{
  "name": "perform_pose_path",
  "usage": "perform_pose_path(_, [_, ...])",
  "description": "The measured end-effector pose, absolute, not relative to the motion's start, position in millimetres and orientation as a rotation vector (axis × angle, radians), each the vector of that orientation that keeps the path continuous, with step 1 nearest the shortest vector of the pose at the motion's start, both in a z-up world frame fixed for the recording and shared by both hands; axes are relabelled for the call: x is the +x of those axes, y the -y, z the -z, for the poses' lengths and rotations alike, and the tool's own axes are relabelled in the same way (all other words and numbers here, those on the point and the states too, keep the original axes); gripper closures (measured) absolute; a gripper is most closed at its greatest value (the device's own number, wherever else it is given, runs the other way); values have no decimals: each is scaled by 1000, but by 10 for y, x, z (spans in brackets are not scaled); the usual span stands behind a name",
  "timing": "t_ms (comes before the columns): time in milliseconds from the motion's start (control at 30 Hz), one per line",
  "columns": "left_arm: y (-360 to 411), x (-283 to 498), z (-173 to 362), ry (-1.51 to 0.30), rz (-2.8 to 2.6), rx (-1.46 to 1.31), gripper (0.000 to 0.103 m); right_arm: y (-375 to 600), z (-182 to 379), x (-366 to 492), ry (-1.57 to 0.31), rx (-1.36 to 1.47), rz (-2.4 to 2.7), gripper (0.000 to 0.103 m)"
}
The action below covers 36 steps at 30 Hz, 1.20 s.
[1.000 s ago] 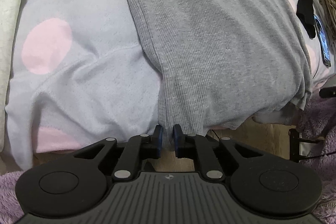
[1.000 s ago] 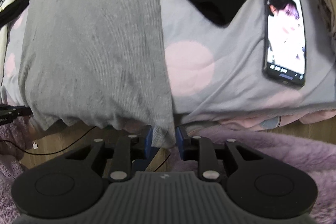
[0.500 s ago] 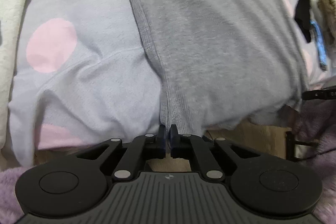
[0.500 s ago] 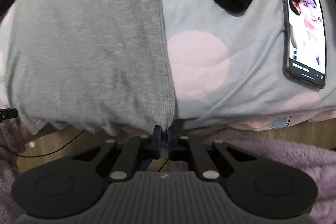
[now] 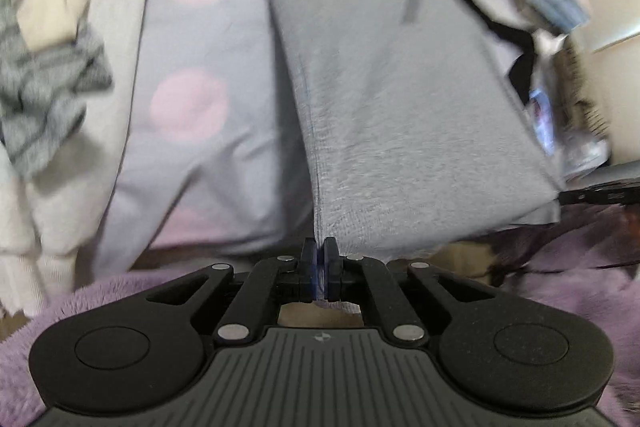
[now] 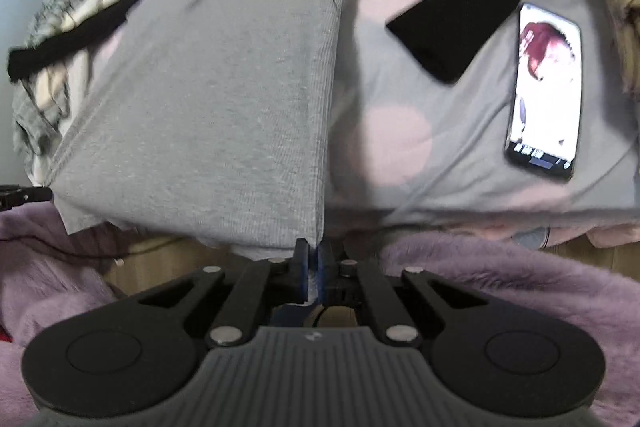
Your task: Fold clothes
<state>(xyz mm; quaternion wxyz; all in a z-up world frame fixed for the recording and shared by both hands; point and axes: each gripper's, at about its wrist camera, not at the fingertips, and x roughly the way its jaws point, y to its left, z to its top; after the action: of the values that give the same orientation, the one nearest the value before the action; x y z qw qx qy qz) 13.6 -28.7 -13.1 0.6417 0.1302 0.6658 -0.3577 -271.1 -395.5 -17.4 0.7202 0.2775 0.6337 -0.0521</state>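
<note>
Dim soft indoor light; motion blur throughout; fisheye bending at edges.

Place: a bedroom in a home, seen over the edge of a bed.
Bedding: a pale grey sheet with pink dots (image 6: pixel 400 131) covers the mattress.
Laundry: a grey shirt (image 6: pixel 224 99) lies spread on the sheet; a black garment (image 6: pixel 472 7) lies past it; a grey patterned knit (image 5: pixel 44 99) and cream cloth are heaped at the side.
Personal item: a phone with its screen lit (image 6: pixel 548 91) lies flat on the sheet, beside the black garment.
Floor: a fluffy purple rug (image 6: pixel 500 267) lies below the bed edge, with wood flooring (image 6: pixel 160 259) showing between rug and bed.
</note>
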Motion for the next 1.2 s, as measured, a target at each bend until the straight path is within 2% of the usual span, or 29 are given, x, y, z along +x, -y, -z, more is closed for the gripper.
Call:
perform_pose_path(267, [592, 122, 641, -1557, 788, 509, 101, 3898, 785, -2575, -1509, 580, 152, 98])
perform_pose_path(300, [605, 123, 647, -1553, 789, 515, 101, 3879, 797, -2565, -1514, 563, 151, 92])
perform_pose_path(367, [619, 138, 621, -1541, 781, 516, 100, 3863, 768, -2551, -1509, 518, 160, 89])
perform_pose_path(400, [626, 146, 607, -1535, 777, 516, 99, 3871, 735, -2548, -1499, 505, 166, 83])
perform_pose_path(433, [630, 156, 572, -1518, 778, 506, 96, 3899, 693, -2550, -1482, 510, 171, 82])
perform_pose_path(867, [1073, 415, 141, -1282, 854, 395, 95, 4535, 164, -2191, -1128, 438, 362, 81])
perform_pose_path(967, [1244, 496, 139, -1249, 862, 373, 95, 4616, 195, -2030, -1090, 446, 346, 78])
perform_pose_path(1033, [1375, 529, 165, -1235, 882, 355, 95, 4664, 244, -1937, -1073, 468, 339, 68])
perform_pose_path(1200, [1694, 578, 237, -1222, 916, 337, 95, 4758, 486, -1713, -1113, 512, 365, 65])
